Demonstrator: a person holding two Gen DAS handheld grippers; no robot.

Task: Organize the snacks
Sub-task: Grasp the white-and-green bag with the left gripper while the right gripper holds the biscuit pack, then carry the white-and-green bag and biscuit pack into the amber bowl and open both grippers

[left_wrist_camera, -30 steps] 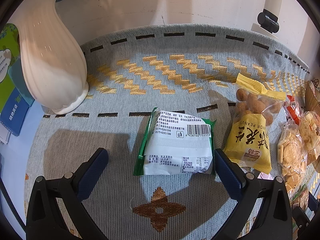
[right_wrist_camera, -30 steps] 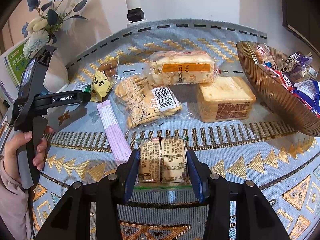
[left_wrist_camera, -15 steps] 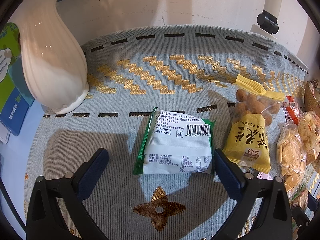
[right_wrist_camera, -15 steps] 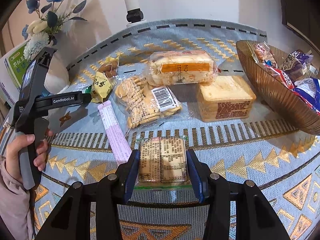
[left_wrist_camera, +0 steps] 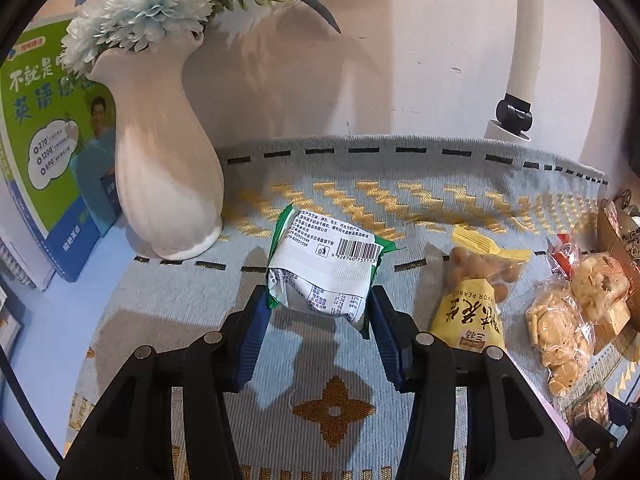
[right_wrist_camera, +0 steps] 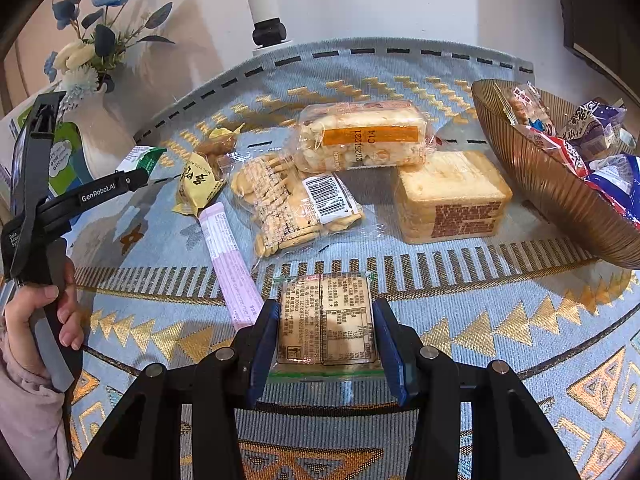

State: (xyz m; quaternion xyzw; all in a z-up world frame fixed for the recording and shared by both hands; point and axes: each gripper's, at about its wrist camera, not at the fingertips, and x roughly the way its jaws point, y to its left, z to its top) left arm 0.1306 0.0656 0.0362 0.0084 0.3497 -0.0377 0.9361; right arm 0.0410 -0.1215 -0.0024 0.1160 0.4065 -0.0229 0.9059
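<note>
My left gripper (left_wrist_camera: pixel 320 308) is shut on a green-and-white snack packet (left_wrist_camera: pixel 324 272) and holds it tilted above the patterned cloth. The packet's green end also shows in the right wrist view (right_wrist_camera: pixel 142 158). My right gripper (right_wrist_camera: pixel 326 330) is shut on a flat clear packet of brown biscuits (right_wrist_camera: pixel 326 320), near the cloth's front. A brown ribbed bowl (right_wrist_camera: pixel 560 200) at the right holds several wrapped snacks.
A white vase with flowers (left_wrist_camera: pixel 160 168) stands close to the left of the held packet, with a green box (left_wrist_camera: pixel 48 152) behind it. A yellow peanut bag (left_wrist_camera: pixel 472 304), cracker bag (right_wrist_camera: pixel 288 200), bread packs (right_wrist_camera: pixel 360 138), (right_wrist_camera: pixel 452 196) and pink sachet (right_wrist_camera: pixel 230 264) lie on the cloth.
My left gripper has closed on the green-and-white packet and lifted it off the cloth, tilting upward so the vase top and flowers show. My right gripper has held still.
</note>
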